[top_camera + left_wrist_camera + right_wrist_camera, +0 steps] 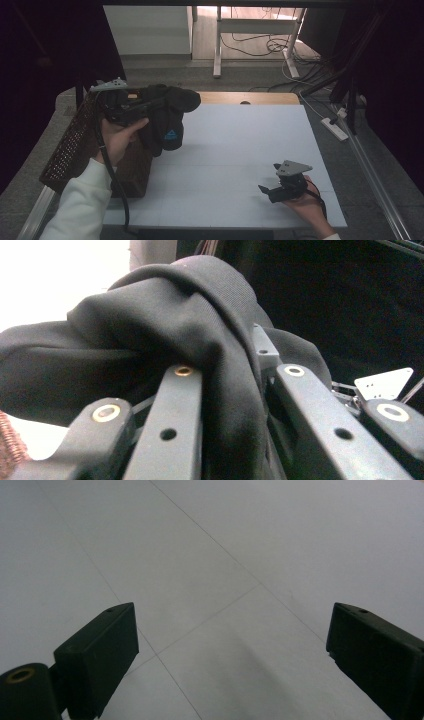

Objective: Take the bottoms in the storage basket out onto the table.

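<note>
My left gripper (pixel 131 106) pinches a black garment (pixel 170 117), probably lifted from the basket (pixel 70 150); next, lay it flat while my right gripper (pixel 272 191) waits open.

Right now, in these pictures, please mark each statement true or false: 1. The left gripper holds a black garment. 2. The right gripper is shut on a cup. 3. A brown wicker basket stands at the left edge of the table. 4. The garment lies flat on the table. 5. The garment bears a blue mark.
1. True: the left gripper is shut on the black garment.
2. False: the right gripper is open and empty above the white table.
3. True: the wicker basket stands there.
4. False: the garment hangs lifted from the gripper, beside the basket.
5. True: a blue mark shows on it.
</note>
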`<state>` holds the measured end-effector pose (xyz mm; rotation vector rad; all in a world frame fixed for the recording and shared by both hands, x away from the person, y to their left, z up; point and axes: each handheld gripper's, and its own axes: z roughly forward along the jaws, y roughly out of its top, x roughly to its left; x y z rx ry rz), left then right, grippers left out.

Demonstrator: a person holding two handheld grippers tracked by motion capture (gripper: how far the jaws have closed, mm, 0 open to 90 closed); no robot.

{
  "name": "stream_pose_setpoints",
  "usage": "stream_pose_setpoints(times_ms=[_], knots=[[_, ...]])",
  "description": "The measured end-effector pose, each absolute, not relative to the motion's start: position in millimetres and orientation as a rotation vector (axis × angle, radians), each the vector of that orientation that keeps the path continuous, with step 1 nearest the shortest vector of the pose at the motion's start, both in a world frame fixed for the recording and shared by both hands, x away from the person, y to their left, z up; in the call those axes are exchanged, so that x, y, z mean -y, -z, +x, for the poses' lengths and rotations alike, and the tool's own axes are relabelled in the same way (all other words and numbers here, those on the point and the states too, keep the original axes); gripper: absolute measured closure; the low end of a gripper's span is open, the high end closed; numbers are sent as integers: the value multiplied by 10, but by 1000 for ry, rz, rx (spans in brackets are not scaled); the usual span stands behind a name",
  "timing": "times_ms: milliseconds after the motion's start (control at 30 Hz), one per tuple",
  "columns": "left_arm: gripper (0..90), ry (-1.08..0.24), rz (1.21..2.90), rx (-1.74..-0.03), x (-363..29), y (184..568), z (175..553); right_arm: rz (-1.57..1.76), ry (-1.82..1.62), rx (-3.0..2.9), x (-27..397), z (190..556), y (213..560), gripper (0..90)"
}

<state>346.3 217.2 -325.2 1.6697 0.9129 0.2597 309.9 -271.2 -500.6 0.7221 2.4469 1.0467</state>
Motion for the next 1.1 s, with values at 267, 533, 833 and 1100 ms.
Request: stream_pose_setpoints(times_ms=[267,533,833,1100], knots=[[801,-236,1688,-886,-2025,3279,3471,721,-1047,-2447,2714,3101,5004,66],[801,-197,1701,-857,-1857,3313,3495,722,-1048,-2449,2712,3101,5008,66],[800,-166,1719,-838,-1688,3369,3527,722,-1053,-2447,2717,3102,5003,66],[800,-139,1731,-827,-1572,3432,3543,724,-1053,-2449,2720,3101,5000,66]])
